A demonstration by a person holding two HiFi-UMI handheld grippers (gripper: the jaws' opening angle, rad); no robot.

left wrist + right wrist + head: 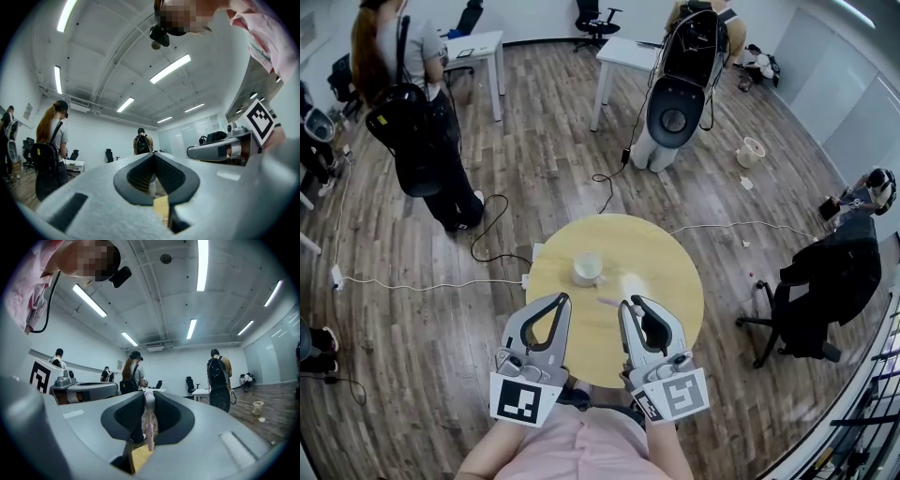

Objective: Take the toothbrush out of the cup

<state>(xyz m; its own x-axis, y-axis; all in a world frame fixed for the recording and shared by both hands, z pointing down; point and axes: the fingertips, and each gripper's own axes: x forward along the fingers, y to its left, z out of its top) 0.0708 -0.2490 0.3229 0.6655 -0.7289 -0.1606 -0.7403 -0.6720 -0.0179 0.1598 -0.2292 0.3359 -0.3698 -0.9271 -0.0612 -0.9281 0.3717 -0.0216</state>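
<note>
Here, toothbrush [150,432] clamped in right hand-held gripper [149,394], near cup [587,269]

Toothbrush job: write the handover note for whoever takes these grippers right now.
Left gripper: shut, empty, at the table's near edge.
Right gripper: shut on the pink toothbrush.
White cup: upright on the round wooden table, ahead of both grippers and apart from them.
Done: the toothbrush is out of the cup.
Left: probably only to set the toothbrush down on the table.
</note>
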